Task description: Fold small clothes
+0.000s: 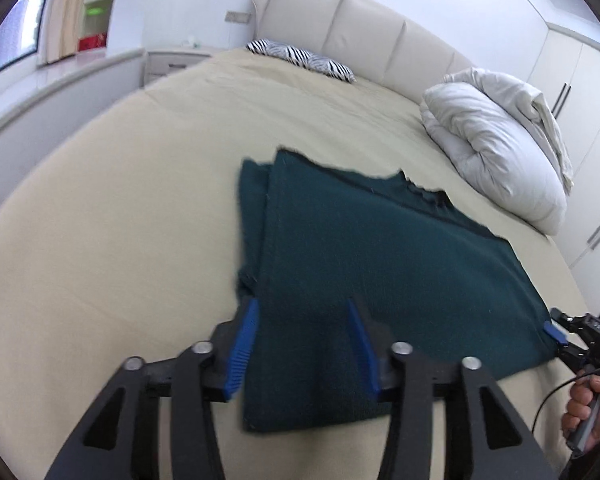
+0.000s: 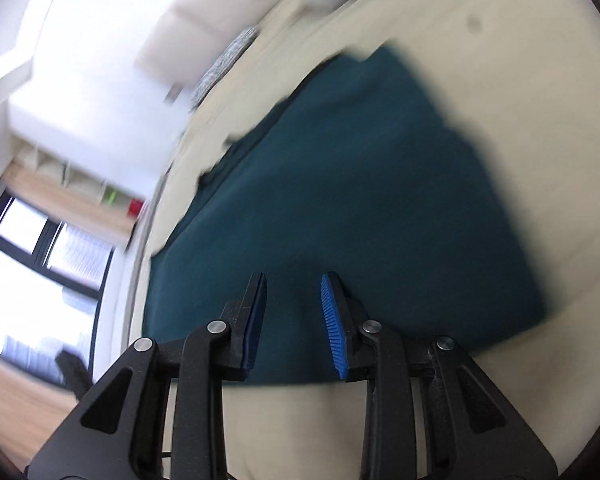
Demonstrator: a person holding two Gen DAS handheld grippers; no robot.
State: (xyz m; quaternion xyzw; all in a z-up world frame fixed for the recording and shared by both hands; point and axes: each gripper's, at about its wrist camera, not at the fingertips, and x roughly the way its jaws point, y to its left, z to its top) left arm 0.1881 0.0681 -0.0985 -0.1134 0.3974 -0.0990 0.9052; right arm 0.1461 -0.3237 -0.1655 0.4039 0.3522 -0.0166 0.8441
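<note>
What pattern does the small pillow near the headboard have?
Black and white zebra stripes on the pillow, clearest in the left wrist view.

The folded garment (image 1: 380, 248) was dark teal on a beige bed sheet (image 1: 120, 208). A small pillow (image 1: 300, 58) bore black-and-white zebra stripes. The duvet (image 1: 496, 152) was white, the headboard (image 1: 360, 24) cream, the gripper pads (image 1: 242, 348) blue.

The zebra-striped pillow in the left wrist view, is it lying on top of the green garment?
No. The zebra-striped pillow lies far back by the headboard, apart from the green garment.
</note>
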